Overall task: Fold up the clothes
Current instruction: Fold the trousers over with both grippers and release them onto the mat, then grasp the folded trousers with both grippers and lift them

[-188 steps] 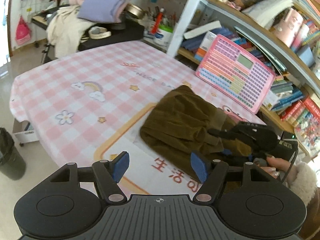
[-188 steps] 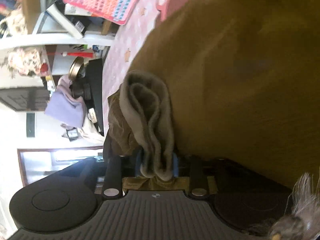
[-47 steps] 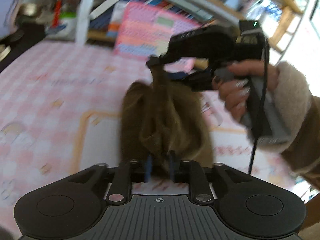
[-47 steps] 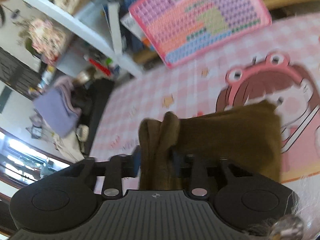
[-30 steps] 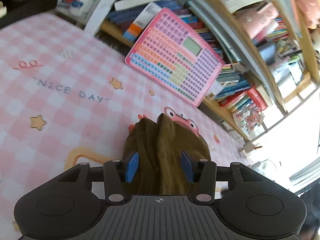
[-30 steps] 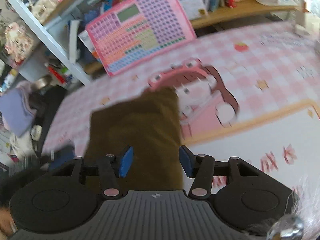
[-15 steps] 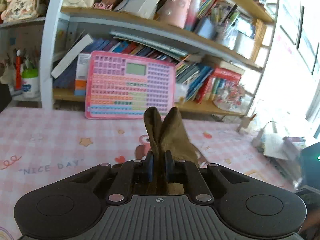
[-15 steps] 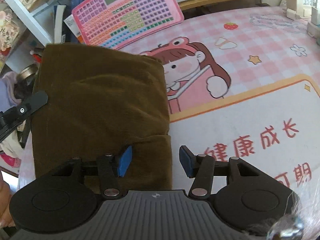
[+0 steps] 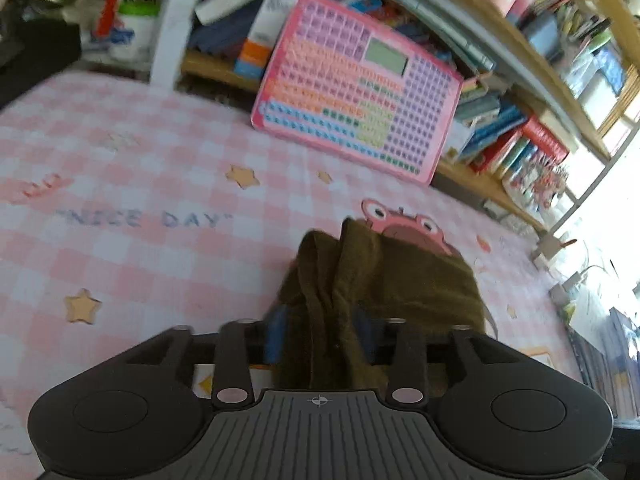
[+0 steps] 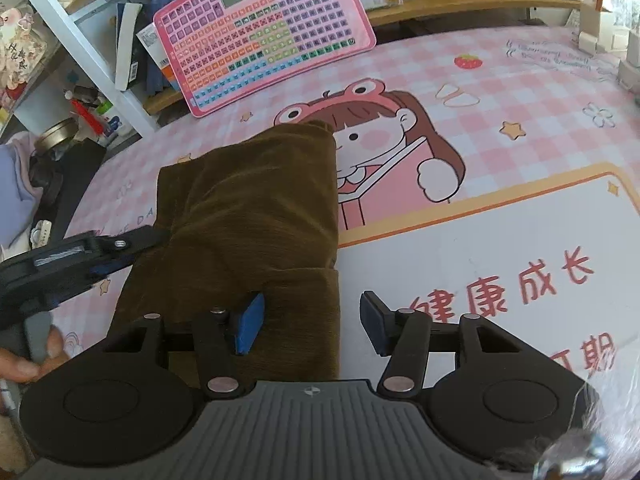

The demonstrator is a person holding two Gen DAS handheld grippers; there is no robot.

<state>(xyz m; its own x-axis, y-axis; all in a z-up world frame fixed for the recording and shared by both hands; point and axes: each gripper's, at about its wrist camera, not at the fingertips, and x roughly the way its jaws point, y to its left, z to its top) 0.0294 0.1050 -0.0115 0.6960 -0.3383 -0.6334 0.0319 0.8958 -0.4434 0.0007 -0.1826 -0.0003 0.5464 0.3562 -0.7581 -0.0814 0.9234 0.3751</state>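
- Tablecloth [image 10: 520,92], pink-and-white checked with a cartoon girl in a frog hat, stars and a white panel of red characters, is covering the whole work surface in both views.
- Bookshelves [image 9: 532,92] are standing along the far edge of the table, crammed with books and boxes.
- Brown garment [image 10: 248,216] is lying folded into a thick rectangular bundle on the tablecloth, its far corner overlapping the cartoon girl's face and its near end reaching under the right gripper; in the left wrist view its edge [image 9: 344,292] is bunching up in loose vertical folds.
- Pink keyboard toy [image 10: 260,28], with rows of coloured keys and a small grey screen, is leaning against the shelf beyond the garment.
- Left gripper [image 9: 320,332] is pinching a thick wad of the garment's edge between its blue pads (the frame is blurred here, but the cloth is filling the gap); from the right wrist view it [image 10: 132,248] is meeting the bundle's left side.
- Right gripper [image 10: 310,322] is hovering with its jaws spread wide and nothing between them, the left pad [image 10: 250,322] sitting over the garment's near end and the right pad over bare tablecloth.
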